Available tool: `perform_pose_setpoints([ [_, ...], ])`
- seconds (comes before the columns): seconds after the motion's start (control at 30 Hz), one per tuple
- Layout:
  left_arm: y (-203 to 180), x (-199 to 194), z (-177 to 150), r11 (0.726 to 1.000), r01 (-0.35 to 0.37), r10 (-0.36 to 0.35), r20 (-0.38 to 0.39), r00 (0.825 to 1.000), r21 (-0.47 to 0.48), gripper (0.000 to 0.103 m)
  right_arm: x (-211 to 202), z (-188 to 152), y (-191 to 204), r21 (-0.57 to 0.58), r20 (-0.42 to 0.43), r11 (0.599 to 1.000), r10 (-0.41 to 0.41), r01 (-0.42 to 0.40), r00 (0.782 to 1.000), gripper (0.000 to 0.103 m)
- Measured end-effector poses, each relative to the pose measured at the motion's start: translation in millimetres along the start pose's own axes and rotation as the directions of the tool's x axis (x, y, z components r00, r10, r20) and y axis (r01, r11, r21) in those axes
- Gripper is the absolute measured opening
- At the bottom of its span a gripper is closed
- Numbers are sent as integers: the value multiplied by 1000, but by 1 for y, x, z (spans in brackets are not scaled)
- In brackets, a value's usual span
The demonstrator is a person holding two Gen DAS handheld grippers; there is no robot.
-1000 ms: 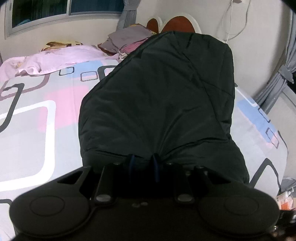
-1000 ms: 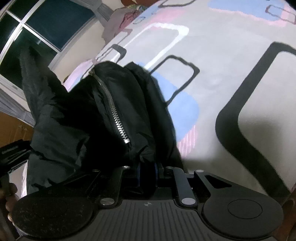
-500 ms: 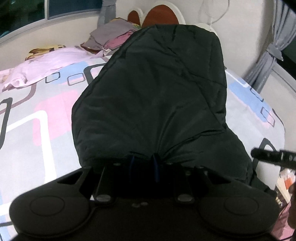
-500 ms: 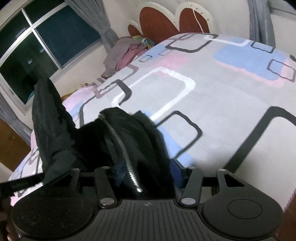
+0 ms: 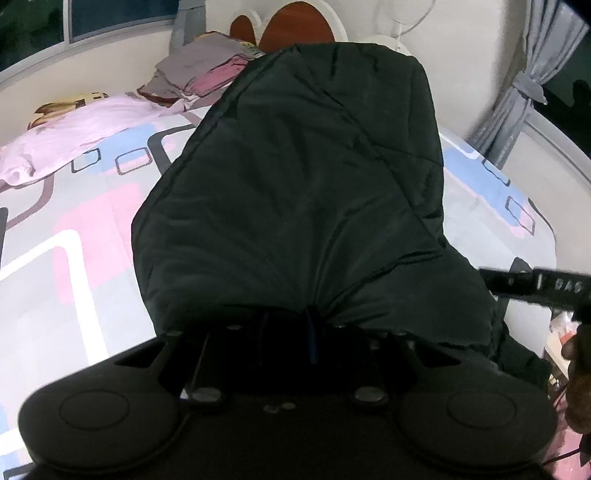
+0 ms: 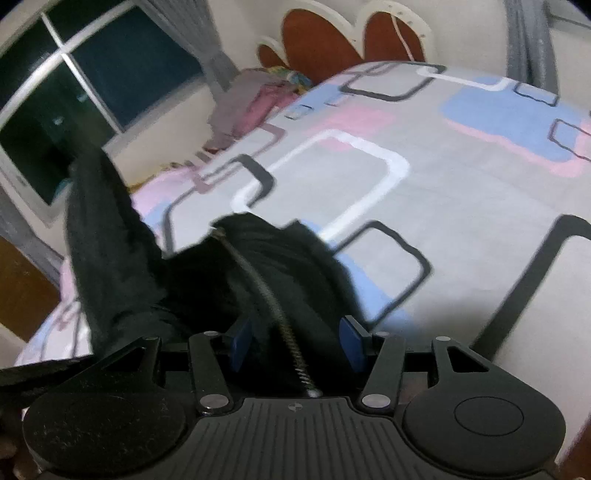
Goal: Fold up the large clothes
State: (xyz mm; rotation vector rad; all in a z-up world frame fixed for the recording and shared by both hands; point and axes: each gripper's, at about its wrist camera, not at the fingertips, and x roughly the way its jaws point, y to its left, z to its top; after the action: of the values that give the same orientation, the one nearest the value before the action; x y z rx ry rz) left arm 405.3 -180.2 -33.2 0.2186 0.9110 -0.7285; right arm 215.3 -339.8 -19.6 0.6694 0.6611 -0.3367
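In the left wrist view, a pink blanket (image 5: 74,129) is seen at the far left, lying on the patterned bed sheet (image 5: 55,258), and a pile of grey and pink clothes (image 5: 207,72) is placed behind it near the brown headboard (image 5: 295,27). The middle of this view is filled by the black padded jacket (image 5: 303,177), which is spread along the bed towards the headboard. Its near edge is gathered into folds and is pinched by the left gripper (image 5: 286,328), whose fingers are pressed close together on the fabric. At the right edge, part of the other tool is seen beside the jacket, and a grey curtain (image 5: 517,96) hangs behind it. In the right wrist view, a dark window (image 6: 74,92) is seen at the left, and one part of the jacket (image 6: 110,240) is raised in front of it. In the middle, the metal zipper (image 6: 266,291) runs down between the blue pads (image 6: 351,343) of the right gripper (image 6: 293,345). These fingers are held wide apart; the fabric lies between them but is not squeezed. The bed sheet (image 6: 461,221) is spread out to the right.
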Motion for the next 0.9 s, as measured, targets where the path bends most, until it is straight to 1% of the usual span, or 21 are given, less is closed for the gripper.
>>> perform_pose_setpoints([
  [0.1, 0, 1, 3, 1000, 7, -7, -9, 1000, 17, 20, 1, 1, 17, -38, 22, 996, 76, -76, 997, 54],
  [0.13, 1, -1, 5, 1000, 11, -11, -3, 1000, 22, 19, 2, 1, 24, -57, 39, 995, 86, -83, 996, 54],
  [0.17, 4, -2, 6, 1000, 18, -18, 9, 1000, 10, 19, 3, 3, 30, -73, 48, 993, 96, -92, 994, 54],
  [0.23, 14, -3, 6, 998, 36, -34, 31, 999, -45, 19, 7, 8, 38, -81, 58, 991, 114, -109, 992, 54],
  [0.3, 16, -2, 4, 997, 43, -41, 37, 998, -56, 19, 5, 13, 45, -94, 96, 988, 128, -119, 987, 54],
  [0.33, 16, -2, 3, 997, 50, -48, 36, 998, -55, 19, 2, 15, 48, -103, 111, 984, 158, -147, 981, 55],
  [0.37, 14, -1, 2, 997, 54, -52, 34, 998, -50, 19, 2, 18, 54, -118, 116, 981, 171, -157, 978, 61],
  [0.4, 13, 0, 3, 998, 52, -50, 32, 998, -44, 19, 2, 20, 59, -139, 127, 978, 176, -158, 976, 73],
  [0.43, 11, 0, 4, 998, 50, -49, 30, 998, -37, 19, 5, 21, 66, -166, 130, 972, 186, -164, 974, 75],
  [0.47, 11, 1, 5, 998, 52, -51, 28, 998, -33, 19, 11, 22, 73, -185, 110, 967, 196, -174, 974, 75],
  [0.57, 13, 0, 8, 998, 65, -64, 24, 998, -23, 19, 39, 23, 88, -232, 53, 961, 169, -153, 984, 74],
  [0.6, 16, -2, 9, 997, 72, -71, 27, 997, -25, 19, 50, 23, 90, -237, 14, 957, 176, -167, 984, 65],
  [0.63, 22, -7, 10, 996, 79, -76, 50, 996, -44, 19, 58, 22, 88, -227, -15, 956, 188, -187, 982, 40],
  [0.67, 29, -12, 11, 993, 91, -84, 83, 993, -77, 22, 64, 22, 86, -204, -31, 962, 180, -183, 983, 39],
  [0.7, 39, -17, 10, 988, 96, -81, 117, 990, -122, 24, 66, 21, 84, -193, -33, 965, 173, -176, 984, 37],
  [0.73, 47, -19, 11, 984, 79, -57, 140, 989, -160, 24, 66, 19, 84, -194, -26, 968, 160, -162, 987, 36],
  [0.77, 54, -17, 13, 983, 50, -26, 139, 990, -178, 24, 66, 17, 84, -201, -20, 969, 140, -141, 990, 36],
  [0.8, 57, -14, 14, 982, 32, -8, 131, 991, -183, 24, 66, 14, 85, -204, -15, 971, 126, -126, 992, 36],
  [0.87, 60, -5, 14, 982, 55, -35, 109, 993, -181, 24, 65, 11, 80, -191, -7, 976, 106, -105, 994, 36],
  [0.9, 58, -3, 15, 984, 52, -34, 105, 994, -172, 24, 63, 10, 79, -184, -3, 978, 99, -98, 995, 36],
])
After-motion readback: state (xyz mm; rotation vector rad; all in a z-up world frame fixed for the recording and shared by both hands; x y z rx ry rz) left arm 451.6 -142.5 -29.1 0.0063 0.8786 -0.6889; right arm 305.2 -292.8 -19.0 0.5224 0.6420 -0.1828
